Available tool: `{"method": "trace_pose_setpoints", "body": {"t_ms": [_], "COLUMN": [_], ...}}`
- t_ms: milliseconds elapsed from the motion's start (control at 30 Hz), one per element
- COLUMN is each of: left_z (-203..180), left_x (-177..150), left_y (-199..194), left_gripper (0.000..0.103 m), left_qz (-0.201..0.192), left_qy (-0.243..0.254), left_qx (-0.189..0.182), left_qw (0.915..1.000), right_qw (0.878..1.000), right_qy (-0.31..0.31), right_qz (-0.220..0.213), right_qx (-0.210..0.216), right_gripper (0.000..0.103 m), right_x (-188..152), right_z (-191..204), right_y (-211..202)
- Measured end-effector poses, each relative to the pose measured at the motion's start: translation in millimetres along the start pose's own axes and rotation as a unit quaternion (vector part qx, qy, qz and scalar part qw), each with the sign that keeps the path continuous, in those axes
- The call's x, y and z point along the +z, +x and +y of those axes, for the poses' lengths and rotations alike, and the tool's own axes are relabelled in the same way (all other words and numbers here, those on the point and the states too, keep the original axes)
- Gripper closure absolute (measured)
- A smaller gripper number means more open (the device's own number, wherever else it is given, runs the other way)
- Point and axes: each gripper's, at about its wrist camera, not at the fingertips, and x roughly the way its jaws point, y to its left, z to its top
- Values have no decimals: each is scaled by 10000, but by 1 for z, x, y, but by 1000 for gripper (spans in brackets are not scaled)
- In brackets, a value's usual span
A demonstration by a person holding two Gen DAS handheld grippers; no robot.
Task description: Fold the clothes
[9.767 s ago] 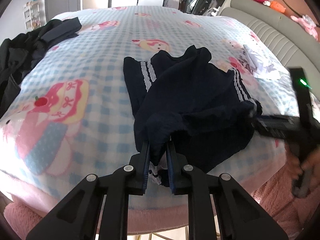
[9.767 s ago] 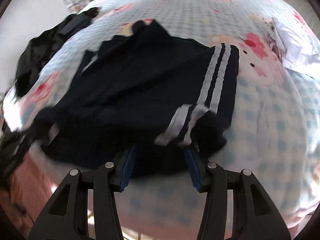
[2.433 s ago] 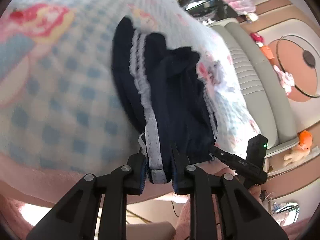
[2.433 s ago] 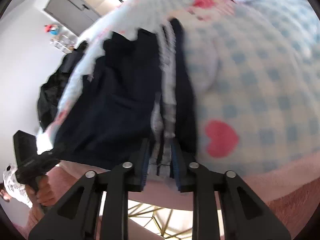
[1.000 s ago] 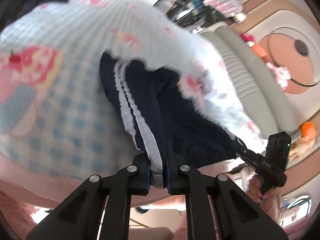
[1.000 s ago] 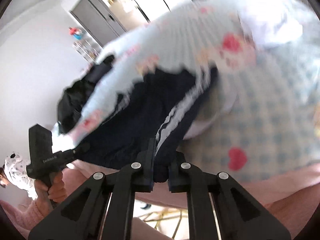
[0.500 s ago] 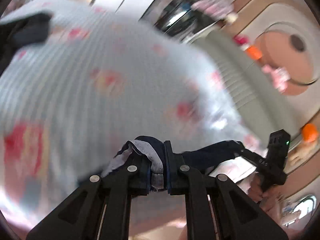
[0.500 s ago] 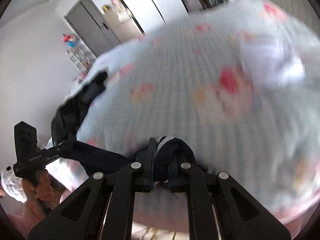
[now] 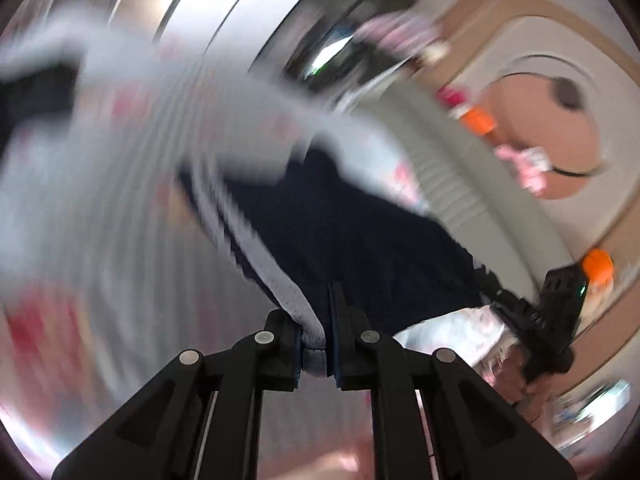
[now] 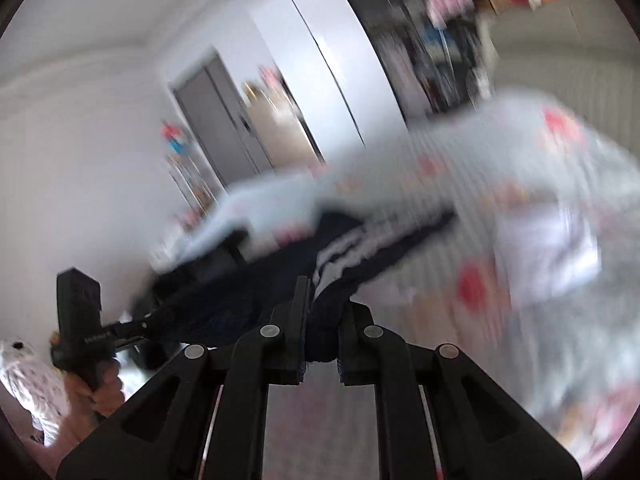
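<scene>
Navy shorts with white side stripes hang stretched in the air between my two grippers, above the bed. My left gripper is shut on one corner of the waistband, by the white stripes. In the left wrist view the right gripper grips the far corner at the right. In the right wrist view my right gripper is shut on bunched navy cloth of the shorts, and the left gripper holds the other corner at the left, with a hand under it. Both views are blurred.
The bed carries a blue-checked blanket with pink prints. A dark garment lies at its far left, a white garment at the right. A padded headboard and toys stand behind. A wardrobe and door line the wall.
Both grippers rose with the shorts, lifting them off the blanket. The cloth now spreads out taut between them after being bunched half a second ago.
</scene>
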Motion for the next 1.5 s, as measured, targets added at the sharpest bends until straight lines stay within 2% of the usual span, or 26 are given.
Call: {"method": "trace_pose_setpoints", "body": {"t_ms": [33,100,200,267,367,567,633,767,833,867,933,1000,1033,1067,1133,1233,1267,1333,1400,1500], "left_z": [21,59,89,93,83,53,50,61,75,80,92,88,85,84,83,89,91,94,106,127], "left_x": [-17,-57,-94,-102,-100,-111,-115,-140,-147,-150,-156,-154,-152,-149,-142,-109,-96,-69,-39,-4], "left_y": [21,57,86,81,62,40,35,29,36,41,51,37,27,16,-2,-1,3,17,44,74], "left_gripper": [91,91,91,91,91,91,91,91,90,85,80,68,53,50,50,50,50,51,52,55], "left_qz": [317,808,1238,1135,1010,1099,1163,1319,1555,1667,1890,1736,1595,1452,1181,811,707,578,640,737], "left_qy": [-308,-632,-851,-905,-887,-233,-203,-229,-336,-385,-484,-279,-163,-76,57,345,451,601,522,433], "left_qx": [74,575,969,870,677,717,696,694,792,863,1005,972,940,923,953,1213,1292,1423,1670,1937], "left_qw": [9990,9931,9839,9856,9886,9911,9906,9886,9841,9815,9756,9796,9826,9851,9884,9887,9881,9863,9825,9773], "right_qw": [9992,9930,9768,9711,9773,9863,9864,9801,9709,9675,9600,9647,9677,9702,9712,9677,9697,9766,9789,9710], "right_qy": [168,514,1043,1254,1082,897,930,1041,904,829,679,559,491,421,207,-307,-472,-824,-1102,-1435], "right_qz": [340,951,1720,1879,1690,1343,1318,1640,2139,2269,2500,2343,2223,2110,1938,1316,1219,1334,1453,1781], "right_qx": [-142,-470,-738,-767,-673,-324,-315,-397,-576,-747,-1066,-1064,-1083,-1111,-1372,-2127,-2064,-1472,-922,-696], "right_gripper": [94,94,94,94,94,94,94,93,89,82,79,73,67,59,52,50,50,50,51,51], "right_x": [-26,-75,-136,-157,-159,-144,-145,-172,-194,-200,-210,-203,-197,-190,-178,-152,-142,-118,-100,-83], "right_z": [-14,-43,-80,-88,-79,-50,-43,-46,-52,-54,-56,-52,-50,-48,-46,-32,-25,-4,17,43], "right_y": [20,59,103,109,96,47,33,26,42,49,60,53,45,37,23,13,20,55,94,163]}}
